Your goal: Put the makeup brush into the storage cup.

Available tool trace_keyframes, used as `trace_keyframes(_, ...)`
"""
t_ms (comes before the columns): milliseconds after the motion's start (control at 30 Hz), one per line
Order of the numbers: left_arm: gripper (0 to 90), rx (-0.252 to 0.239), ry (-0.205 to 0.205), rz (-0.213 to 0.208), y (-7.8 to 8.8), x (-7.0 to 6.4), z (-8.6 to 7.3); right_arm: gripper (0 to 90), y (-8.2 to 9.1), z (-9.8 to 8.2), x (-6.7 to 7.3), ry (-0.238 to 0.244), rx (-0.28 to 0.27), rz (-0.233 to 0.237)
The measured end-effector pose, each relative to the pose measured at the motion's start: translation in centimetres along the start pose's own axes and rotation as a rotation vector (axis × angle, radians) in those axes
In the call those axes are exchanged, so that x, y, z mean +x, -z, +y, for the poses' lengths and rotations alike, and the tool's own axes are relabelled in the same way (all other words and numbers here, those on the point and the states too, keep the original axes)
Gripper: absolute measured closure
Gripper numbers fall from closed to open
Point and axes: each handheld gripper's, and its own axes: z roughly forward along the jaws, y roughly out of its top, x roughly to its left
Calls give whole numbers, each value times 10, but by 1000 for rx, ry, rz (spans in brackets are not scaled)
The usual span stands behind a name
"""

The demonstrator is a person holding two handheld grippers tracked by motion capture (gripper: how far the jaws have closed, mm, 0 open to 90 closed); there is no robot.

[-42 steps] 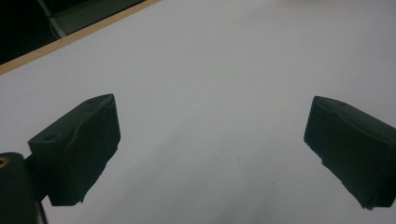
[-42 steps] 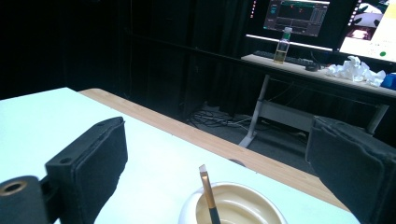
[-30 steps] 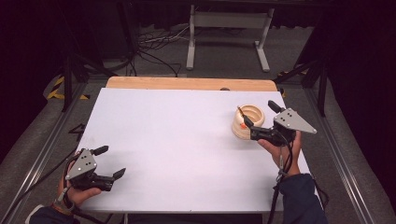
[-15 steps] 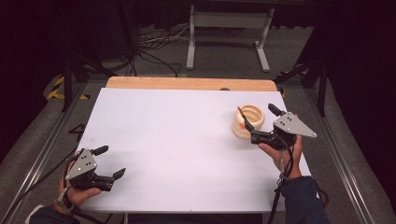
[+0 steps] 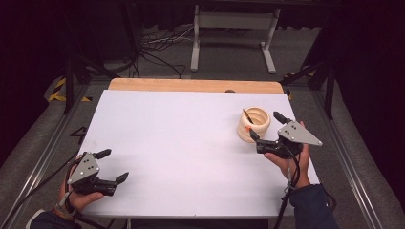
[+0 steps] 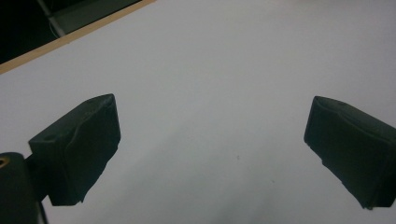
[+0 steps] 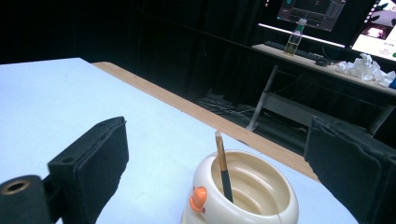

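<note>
White counter (image 5: 191, 143), wood strip along far edge, dark room. Right gripper (image 5: 267, 128) fingers released beside cream cup (image 5: 253, 125); left gripper (image 5: 111, 165) fingers released, near-left.

The right gripper (image 7: 224, 168) has its two black jaws spread wide, nothing between the pads. Just ahead, between them, a cream-coloured cup (image 7: 243, 196) sits on the white table (image 7: 56, 93), an orange knob on its front. A pencil (image 7: 223, 165) stands tilted inside, tip up. Beyond the table's wooden edge, a dark room with a bottle (image 7: 294, 42) on a far desk.
</note>
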Motion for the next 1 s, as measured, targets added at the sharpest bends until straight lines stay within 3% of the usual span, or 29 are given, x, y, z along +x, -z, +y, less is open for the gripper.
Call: trace_keyframes(1000, 46, 7, -3, 1, 0, -1, 0, 69, 19, -19, 10, 53, 35, 21)
